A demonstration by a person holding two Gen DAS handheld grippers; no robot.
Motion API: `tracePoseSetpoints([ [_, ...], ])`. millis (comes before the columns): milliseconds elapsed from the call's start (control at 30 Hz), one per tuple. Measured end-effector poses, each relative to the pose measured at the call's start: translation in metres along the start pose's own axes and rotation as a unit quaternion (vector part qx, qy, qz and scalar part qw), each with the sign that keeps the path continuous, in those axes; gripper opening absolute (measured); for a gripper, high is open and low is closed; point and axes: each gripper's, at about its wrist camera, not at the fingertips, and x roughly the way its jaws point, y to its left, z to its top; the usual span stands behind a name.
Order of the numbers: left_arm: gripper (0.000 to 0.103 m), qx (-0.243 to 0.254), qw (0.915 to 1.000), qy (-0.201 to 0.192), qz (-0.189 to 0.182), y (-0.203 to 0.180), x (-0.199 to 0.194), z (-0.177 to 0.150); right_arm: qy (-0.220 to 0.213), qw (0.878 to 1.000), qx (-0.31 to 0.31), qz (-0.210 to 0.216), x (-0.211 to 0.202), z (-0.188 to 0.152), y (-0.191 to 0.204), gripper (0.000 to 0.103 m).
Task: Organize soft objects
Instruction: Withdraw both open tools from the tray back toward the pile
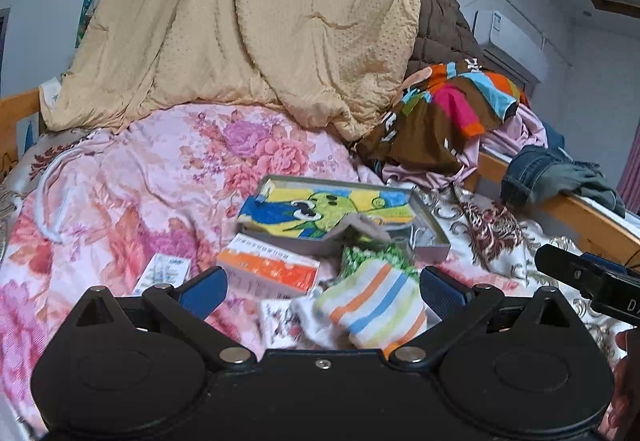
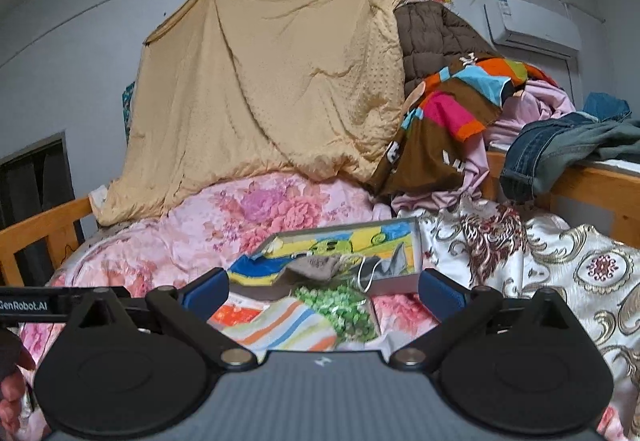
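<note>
Striped sock (image 1: 376,305), white with orange, blue and green bands, lying loose on the bed's pink floral quilt (image 1: 132,177), right between the spread fingers of the left tool (image 1: 323,287) but not pinched by them. Green patterned sock (image 1: 372,255) bunched just behind it, touching it, up against the near wall of the shallow grey box (image 1: 434,227). Grey-brown soft piece (image 1: 368,227) draped over that box's front edge, half in, half out. Inside the box, a bright cartoon-print cloth (image 1: 320,207) lying flat, plus what looks like a thin white cord, hard to tell.

Left tool wide open, holding nothing. Right tool (image 2: 323,287) also wide open and empty, hovering low over the same little pile.

Progress-wise, early days, probably: at most one or two soft bits in the box, both socks not yet in. Orange-and-white cartons (image 1: 272,269) sitting just left of the socks, not soft, so likely not part of it.

Further back, a big tan blanket (image 1: 248,25) hung up, and a heap of clothes (image 1: 456,109) on the right, all untouched-looking.
</note>
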Motion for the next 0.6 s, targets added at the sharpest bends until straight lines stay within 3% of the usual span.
tracePoseSetpoints([
  [333, 0.102, 0.012, 0.9969, 0.076, 0.019, 0.026, -0.006, -0.003, 0.069, 0.996, -0.036, 0.036, 0.004, -0.028, 0.019, 0.103],
  [600, 0.102, 0.023, 0.9906, 0.132, 0.029, 0.047, 0.016, -0.012, 0.121, 0.988, -0.052, 0.075, 0.021, -0.047, 0.034, 0.103],
])
